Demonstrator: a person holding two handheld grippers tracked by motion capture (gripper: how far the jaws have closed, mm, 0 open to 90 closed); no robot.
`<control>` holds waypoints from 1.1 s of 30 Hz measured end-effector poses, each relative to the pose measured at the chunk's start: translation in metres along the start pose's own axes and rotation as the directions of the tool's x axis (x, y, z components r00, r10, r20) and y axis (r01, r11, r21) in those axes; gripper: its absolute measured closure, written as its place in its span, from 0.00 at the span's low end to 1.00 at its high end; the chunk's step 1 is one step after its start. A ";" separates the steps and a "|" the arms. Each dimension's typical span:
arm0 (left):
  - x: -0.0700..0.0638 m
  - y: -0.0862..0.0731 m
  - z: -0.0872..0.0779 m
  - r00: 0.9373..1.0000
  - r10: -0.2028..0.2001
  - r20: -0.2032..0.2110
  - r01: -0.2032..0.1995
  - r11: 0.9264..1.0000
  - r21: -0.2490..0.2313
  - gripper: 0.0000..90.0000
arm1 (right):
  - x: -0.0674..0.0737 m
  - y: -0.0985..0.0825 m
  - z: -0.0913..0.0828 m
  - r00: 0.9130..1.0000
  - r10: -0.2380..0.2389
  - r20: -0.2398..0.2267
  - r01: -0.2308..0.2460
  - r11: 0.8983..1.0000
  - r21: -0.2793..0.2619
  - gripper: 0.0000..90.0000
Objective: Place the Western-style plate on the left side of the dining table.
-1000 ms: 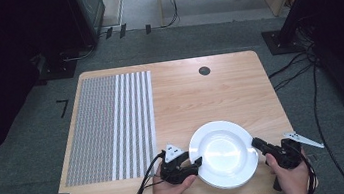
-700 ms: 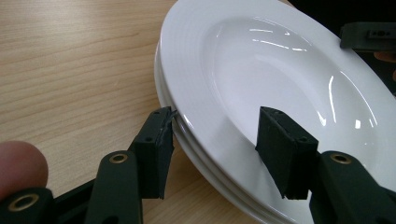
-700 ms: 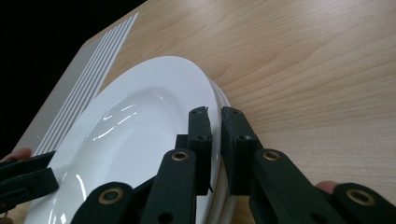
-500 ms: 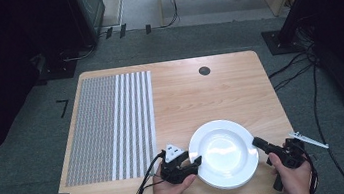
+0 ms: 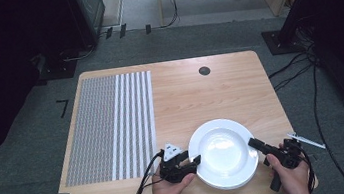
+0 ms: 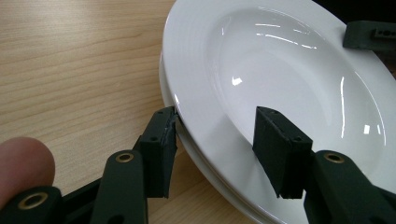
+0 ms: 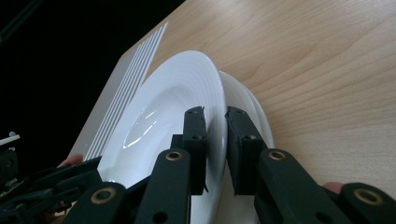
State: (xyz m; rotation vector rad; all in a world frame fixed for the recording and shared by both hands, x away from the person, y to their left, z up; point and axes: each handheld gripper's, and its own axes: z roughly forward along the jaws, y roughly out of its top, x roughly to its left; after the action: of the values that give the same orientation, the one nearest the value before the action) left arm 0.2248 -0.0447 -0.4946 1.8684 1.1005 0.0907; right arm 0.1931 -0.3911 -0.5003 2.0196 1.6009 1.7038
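Note:
Two white deep plates lie stacked near the table's front edge. The top plate (image 5: 222, 151) (image 6: 280, 70) (image 7: 177, 93) is tipped up off the lower plate (image 6: 205, 175) (image 7: 254, 109). My left gripper (image 5: 193, 161) (image 6: 217, 140) is open and straddles the top plate's left rim. One pad sits at the rim's edge between the plates and the other hangs over the bowl; its jaws have just been closing. My right gripper (image 5: 254, 143) (image 7: 215, 135) is shut on the top plate's right rim, though its jaws have just eased a touch.
A grey mat with white stripes (image 5: 113, 127) covers the left part of the wooden table (image 5: 209, 92). A black round hole (image 5: 204, 70) sits near the far edge. Cables run over the floor at the right (image 5: 308, 74). The plates lie close to the front edge.

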 end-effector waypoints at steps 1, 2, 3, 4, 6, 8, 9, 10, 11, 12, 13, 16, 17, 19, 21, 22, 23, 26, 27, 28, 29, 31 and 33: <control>0.000 0.000 0.000 1.000 -0.001 0.000 0.001 1.000 0.000 0.56 | 0.000 0.000 0.000 1.000 0.000 0.000 0.000 1.000 0.000 0.89; 0.000 0.000 0.000 1.000 -0.001 0.001 0.001 1.000 0.001 0.56 | 0.000 0.000 0.000 1.000 0.001 0.000 -0.001 1.000 -0.001 0.89; 0.000 0.000 0.000 1.000 -0.001 0.001 0.001 1.000 0.001 0.56 | 0.000 0.000 0.001 1.000 0.003 0.000 -0.003 1.000 -0.002 0.89; 0.001 0.000 0.000 1.000 -0.001 0.001 0.001 1.000 0.002 0.56 | -0.001 0.000 0.001 1.000 0.001 0.001 -0.001 1.000 -0.003 0.89; 0.001 0.001 0.000 1.000 -0.003 0.002 0.003 1.000 0.003 0.56 | -0.001 -0.001 0.002 1.000 -0.001 -0.004 0.001 1.000 -0.007 0.89; 0.001 0.000 0.000 1.000 -0.004 0.002 0.004 1.000 0.002 0.56 | -0.002 -0.001 0.002 1.000 -0.007 -0.010 0.007 1.000 -0.012 0.89; 0.001 0.000 0.000 1.000 -0.005 0.002 0.005 1.000 0.000 0.56 | -0.002 -0.001 0.002 1.000 -0.007 -0.012 0.006 1.000 -0.015 0.89; 0.001 0.000 0.000 1.000 -0.005 0.003 0.005 1.000 -0.002 0.56 | -0.002 -0.001 0.002 1.000 -0.006 -0.015 0.006 1.000 -0.019 0.89; 0.001 0.000 0.000 1.000 -0.006 0.005 0.006 1.000 -0.003 0.56 | -0.002 -0.001 0.003 1.000 -0.013 -0.019 0.012 1.000 -0.026 0.89; 0.001 0.000 0.000 1.000 -0.007 0.005 0.007 1.000 -0.003 0.56 | -0.002 -0.001 0.004 1.000 -0.018 -0.023 0.017 0.999 -0.031 0.89; 0.001 0.000 0.000 1.000 -0.007 0.005 0.007 1.000 -0.004 0.56 | -0.002 -0.001 0.004 0.999 -0.025 -0.028 0.024 0.999 -0.037 0.89; 0.001 0.000 0.000 1.000 -0.009 0.003 0.009 1.000 -0.007 0.56 | -0.003 -0.001 0.007 0.999 -0.040 -0.036 0.038 0.998 -0.051 0.89; 0.001 0.000 0.001 1.000 -0.012 0.003 0.012 1.000 -0.009 0.56 | -0.002 -0.001 0.008 0.998 -0.040 -0.039 0.038 0.998 -0.057 0.89; 0.001 0.000 0.001 1.000 -0.014 0.005 0.014 1.000 -0.009 0.56 | -0.001 0.001 0.013 0.998 -0.045 -0.044 0.042 0.997 -0.068 0.89; 0.002 -0.001 0.000 1.000 -0.018 0.009 0.018 1.000 -0.011 0.56 | -0.001 0.002 0.014 0.998 -0.049 -0.044 0.045 0.996 -0.070 0.88; 0.002 -0.001 0.000 1.000 -0.022 0.010 0.022 1.000 -0.015 0.56 | -0.001 0.003 0.018 0.998 -0.056 -0.036 0.054 0.996 -0.072 0.88; 0.003 -0.001 0.000 1.000 -0.025 0.010 0.025 1.000 -0.015 0.56 | -0.001 0.003 0.018 0.998 -0.056 -0.036 0.054 0.996 -0.072 0.88; 0.001 -0.001 -0.002 1.000 -0.019 -0.004 0.019 0.999 -0.042 0.61 | 0.000 0.003 0.020 0.997 -0.063 -0.032 0.061 0.995 -0.076 0.87; 0.001 0.000 -0.002 1.000 -0.022 -0.006 0.022 0.999 -0.043 0.62 | 0.000 0.003 0.021 0.997 -0.066 -0.032 0.064 0.995 -0.077 0.87; 0.002 0.000 -0.003 1.000 -0.025 -0.005 0.025 0.999 -0.045 0.63 | 0.000 0.003 0.021 0.997 -0.068 -0.032 0.066 0.995 -0.076 0.87; 0.002 -0.001 -0.003 1.000 -0.023 -0.005 0.022 0.998 -0.050 0.63 | 0.000 0.003 0.021 0.997 -0.069 -0.030 0.067 0.995 -0.076 0.87; 0.001 -0.001 -0.003 1.000 -0.023 -0.007 0.022 0.998 -0.058 0.63 | -0.001 0.002 0.023 0.997 -0.070 -0.028 0.068 0.995 -0.074 0.86; 0.003 -0.001 -0.003 0.999 -0.041 0.003 0.041 0.997 -0.066 0.65 | -0.001 0.002 0.024 0.997 -0.074 -0.024 0.072 0.995 -0.069 0.85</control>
State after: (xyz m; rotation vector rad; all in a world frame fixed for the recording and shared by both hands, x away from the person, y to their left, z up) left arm 0.2240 -0.0401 -0.4945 1.7862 1.1207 0.1004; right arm 0.2122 -0.3801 -0.5097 1.8917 1.5811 1.7419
